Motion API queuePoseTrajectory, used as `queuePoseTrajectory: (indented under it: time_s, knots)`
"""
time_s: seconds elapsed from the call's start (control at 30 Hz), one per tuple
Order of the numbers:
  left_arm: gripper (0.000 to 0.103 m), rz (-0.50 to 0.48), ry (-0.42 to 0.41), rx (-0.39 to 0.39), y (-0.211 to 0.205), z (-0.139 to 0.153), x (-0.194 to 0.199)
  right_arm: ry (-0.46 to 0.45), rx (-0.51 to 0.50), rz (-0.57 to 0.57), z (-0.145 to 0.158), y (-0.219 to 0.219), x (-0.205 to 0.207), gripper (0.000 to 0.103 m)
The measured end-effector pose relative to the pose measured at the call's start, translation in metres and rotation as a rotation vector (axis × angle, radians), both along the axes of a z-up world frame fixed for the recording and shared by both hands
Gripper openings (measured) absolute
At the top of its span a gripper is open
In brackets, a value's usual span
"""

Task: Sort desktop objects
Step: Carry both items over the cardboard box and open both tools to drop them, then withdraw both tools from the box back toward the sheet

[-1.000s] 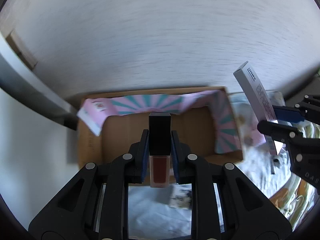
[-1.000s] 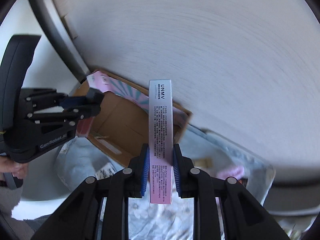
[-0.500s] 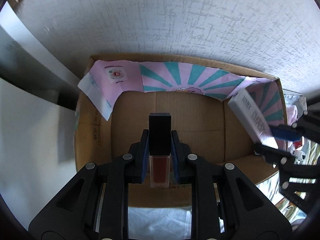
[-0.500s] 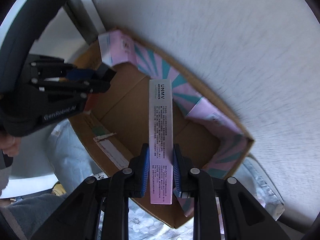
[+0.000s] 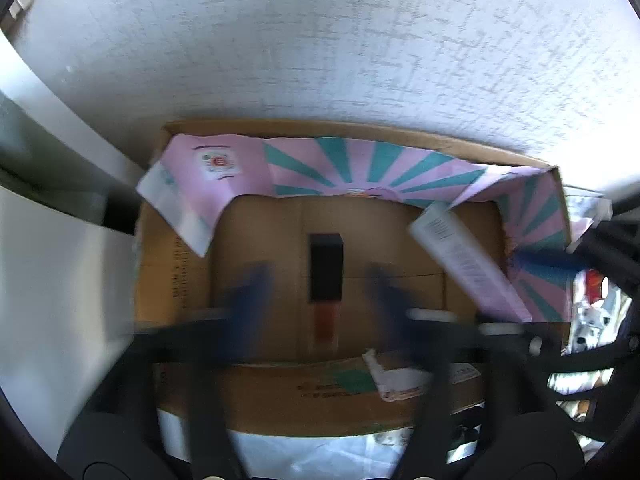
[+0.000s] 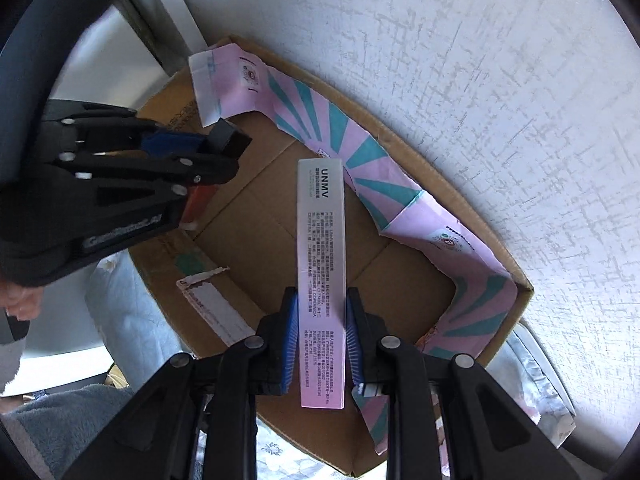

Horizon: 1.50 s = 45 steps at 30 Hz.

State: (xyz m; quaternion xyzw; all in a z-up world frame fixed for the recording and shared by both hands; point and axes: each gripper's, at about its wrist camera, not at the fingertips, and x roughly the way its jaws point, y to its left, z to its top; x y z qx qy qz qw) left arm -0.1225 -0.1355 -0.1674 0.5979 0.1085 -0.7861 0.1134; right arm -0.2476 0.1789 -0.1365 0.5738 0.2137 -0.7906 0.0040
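Starting closest in, on the left gripper (image 5: 316, 292): smeared with motion blur, jaws spread wide and clear of the lip gloss tube (image 5: 326, 276) on both sides, so basically nothing gripping it, with the tube sitting or dropping just above the cardboard box (image 5: 280, 392) floor, black cap pointing away. Hard to tell from the blur whether already resting or mid-fall. Biggest worry there: landing cap-first or on an edge and rolling toward the near wall, or getting clipped by a finger on the way out. Worth pulling straight back rather than sideways. Over on the right gripper (image 6: 322, 308): clamped on the long pink carton (image 6: 321, 240), gripped near its lower end only, with most of the length sticking out over the middle of the box. Lots of leverage with a grip like that, so could swing or slip between the pads (image 6: 290, 332) on any bump. Also tight quarters with both grippers inside the same box, so a real chance of knocking tools together or dropping the carton onto the tube. Further back, watch the loose pink and teal paper lining (image 6: 320, 120) along the far walls: easy to snag with the carton tip and drag inward. Beyond that, just the white textured wall (image 6: 500, 80).
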Motion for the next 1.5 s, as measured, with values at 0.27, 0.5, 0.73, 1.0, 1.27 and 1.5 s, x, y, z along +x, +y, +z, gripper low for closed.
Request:
queuePoseTrajectory:
  time_s: [0.27,0.5,0.73,1.0,1.27,1.5]
  knots:
    - [0.103,-0.004,0.063,-0.01,-0.008,0.023,0.005,0.028,-0.036,-0.1,-0.006,0.007,-0.012,0.102]
    - [0.103,-0.039,0.075,-0.028,0.008,0.024,0.002,0.042,-0.069,-0.108,-0.005,-0.002,-0.009,0.102]
    - [0.103,-0.056,0.089,-0.047,0.017,0.03,0.004,0.047,-0.078,-0.104,0.004,-0.009,-0.002,0.102]
    - [0.103,-0.071,0.112,-0.069,0.023,0.047,0.015,0.075,-0.086,-0.112,0.014,-0.01,0.012,0.102]
    - [0.103,-0.053,0.173,-0.101,0.032,0.082,0.035,0.11,-0.132,-0.15,0.047,-0.005,0.037,0.103]
    - [0.103,-0.075,0.21,-0.086,0.05,0.11,0.053,0.16,-0.094,-0.219,0.083,0.012,0.08,0.103]
